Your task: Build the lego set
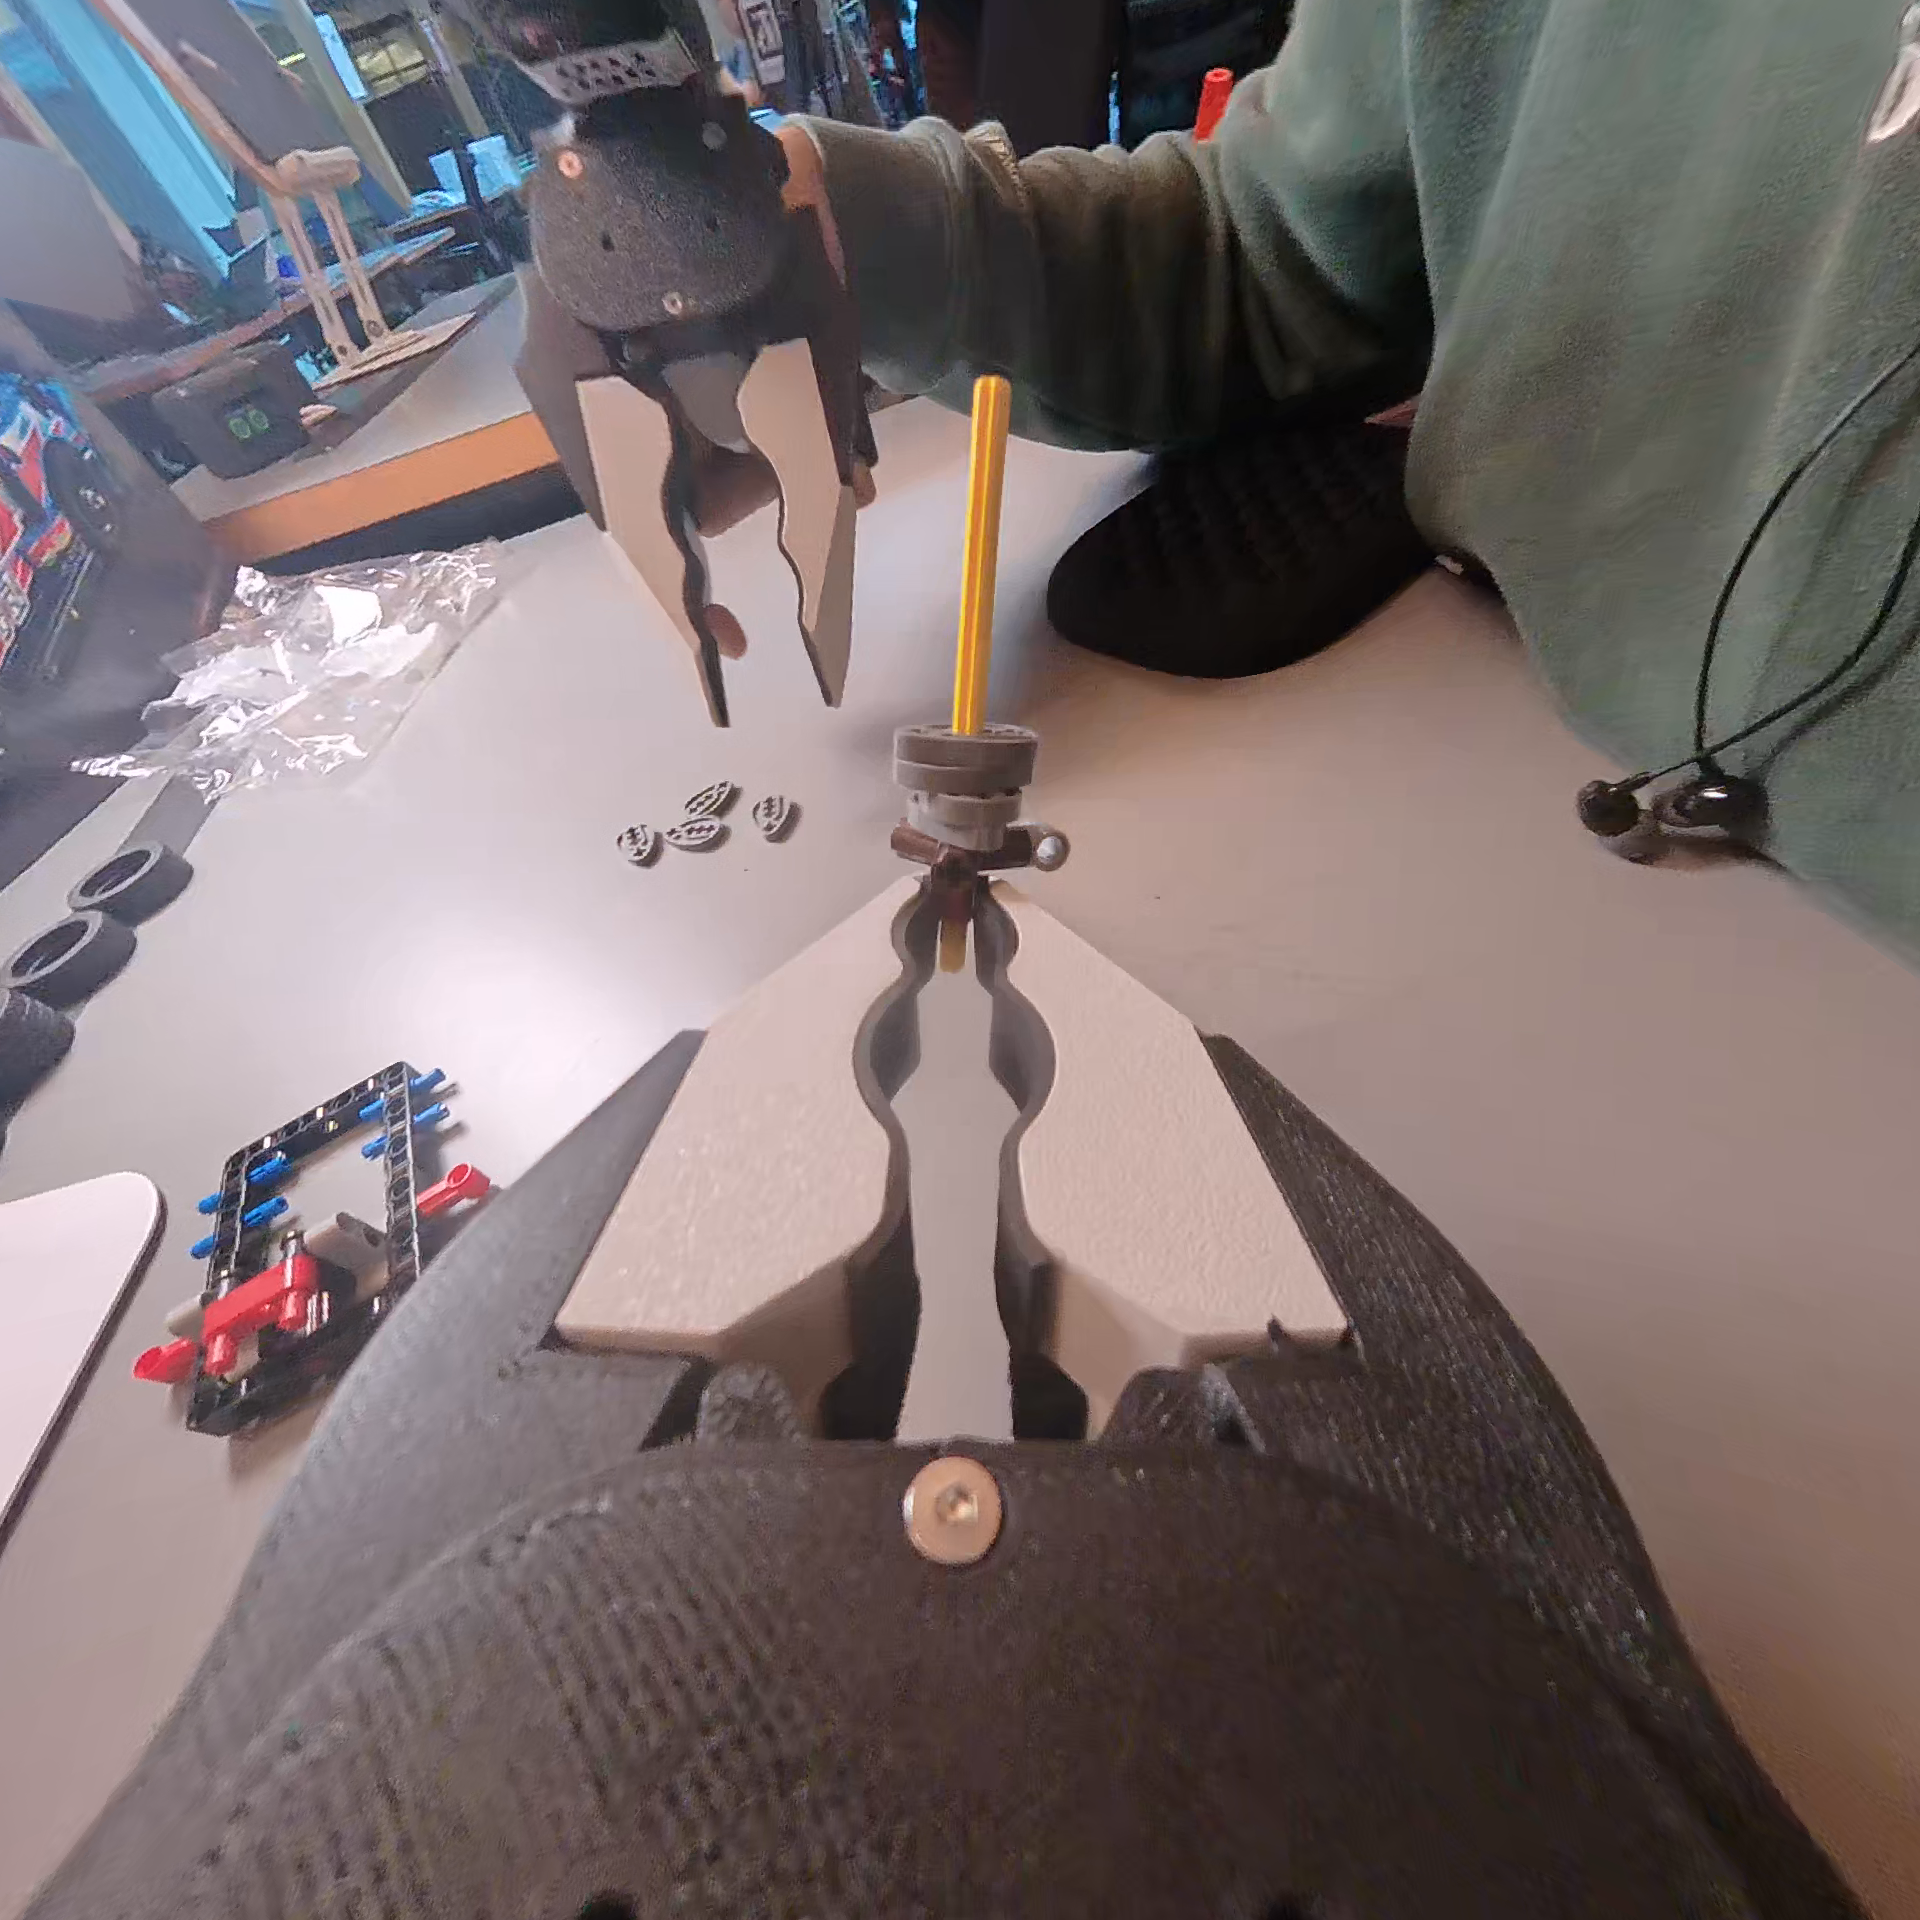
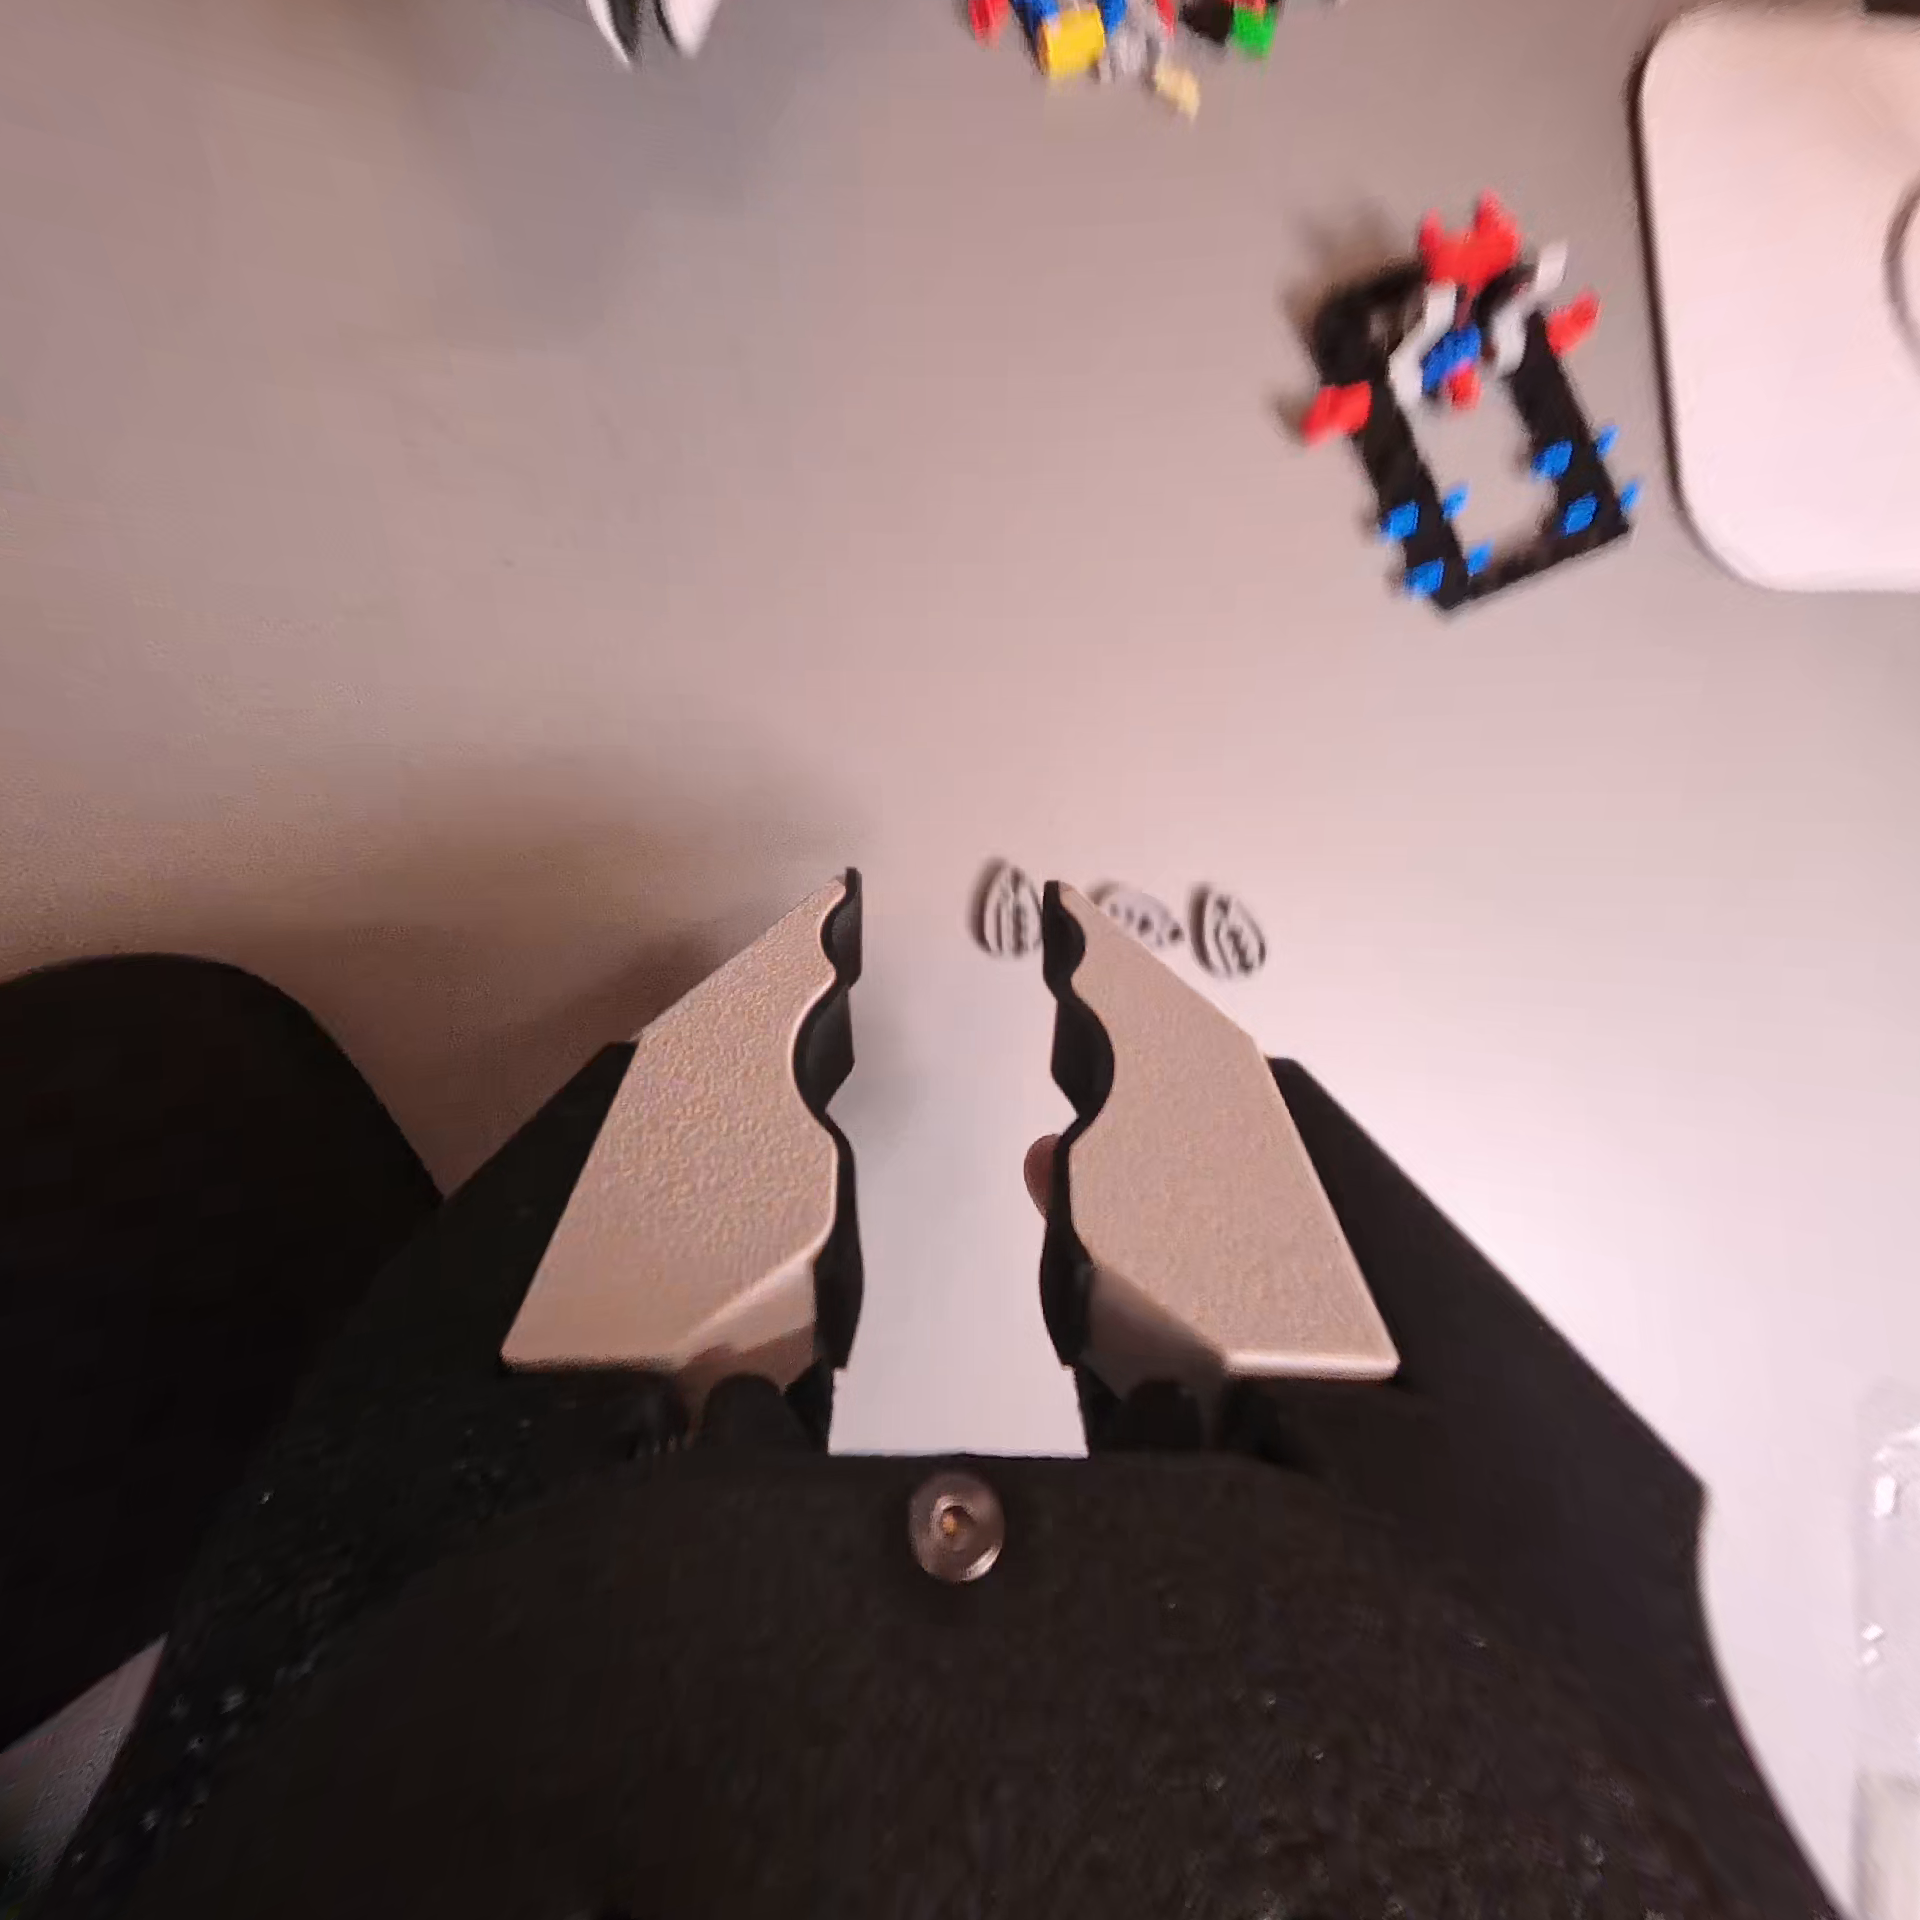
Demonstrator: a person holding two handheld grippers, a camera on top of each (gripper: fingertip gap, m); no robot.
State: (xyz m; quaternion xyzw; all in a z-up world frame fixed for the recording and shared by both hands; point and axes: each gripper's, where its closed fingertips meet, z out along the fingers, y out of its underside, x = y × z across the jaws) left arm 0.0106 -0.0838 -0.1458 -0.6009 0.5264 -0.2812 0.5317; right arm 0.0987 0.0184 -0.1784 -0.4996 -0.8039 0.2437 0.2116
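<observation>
My left gripper (image 1: pixel 956 904) is shut on the lower end of a yellow axle (image 1: pixel 981 561) that stands upright, with grey round pieces (image 1: pixel 966 764) and a dark brown connector (image 1: pixel 940 847) threaded on it. My right gripper (image 1: pixel 779 712) hangs open and empty above the table, left of the axle; in its own view it (image 2: pixel 951 899) points down at several small grey oval pieces (image 2: pixel 1231 930), which also show in the left wrist view (image 1: pixel 701 816). A black frame with blue and red pins (image 1: pixel 312 1247) lies on the table at the left and shows blurred in the right wrist view (image 2: pixel 1465 436).
Black tyres (image 1: pixel 73 935) and crumpled clear plastic (image 1: pixel 301 655) lie at the left. A white tray corner (image 1: pixel 62 1299) sits beside the frame. A person's green sleeve (image 1: pixel 1455 260), a black cloth (image 1: pixel 1236 561) and earphones (image 1: pixel 1673 810) are at the right. Loose coloured pieces (image 2: pixel 1122 42) lie far off. About 15 centimetres separates my left fingertips from my right.
</observation>
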